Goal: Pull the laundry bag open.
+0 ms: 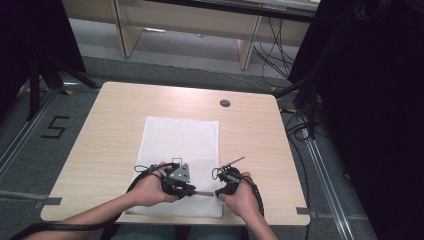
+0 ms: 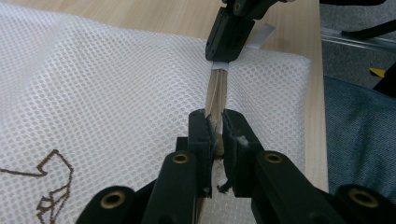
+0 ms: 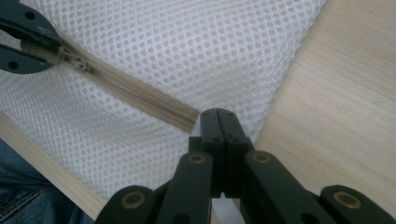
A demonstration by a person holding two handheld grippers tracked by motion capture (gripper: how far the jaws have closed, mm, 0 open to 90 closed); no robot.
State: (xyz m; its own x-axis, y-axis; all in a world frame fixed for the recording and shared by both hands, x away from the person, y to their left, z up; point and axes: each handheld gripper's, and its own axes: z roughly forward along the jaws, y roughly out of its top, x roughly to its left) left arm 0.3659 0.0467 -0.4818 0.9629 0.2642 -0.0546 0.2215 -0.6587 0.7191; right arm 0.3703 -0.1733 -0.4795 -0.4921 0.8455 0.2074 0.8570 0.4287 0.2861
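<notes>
My left gripper (image 2: 214, 122) pinches the beige zipper (image 3: 135, 93) at its slider; my right gripper (image 3: 218, 122), jaws fully closed, clamps the zipper's end on the white mesh bag (image 1: 181, 145) lying on the table (image 1: 250, 130).

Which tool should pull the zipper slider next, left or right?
Left, probably. The left tool is already shut on the slider of the mesh bag's zipper; the right tool pins the zipper's end.

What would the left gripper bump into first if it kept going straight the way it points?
Probably the right gripper. The left gripper holds the beige zipper of the white mesh bag, and that zipper runs straight ahead to the right gripper's fingers, pinching its far end.
</notes>
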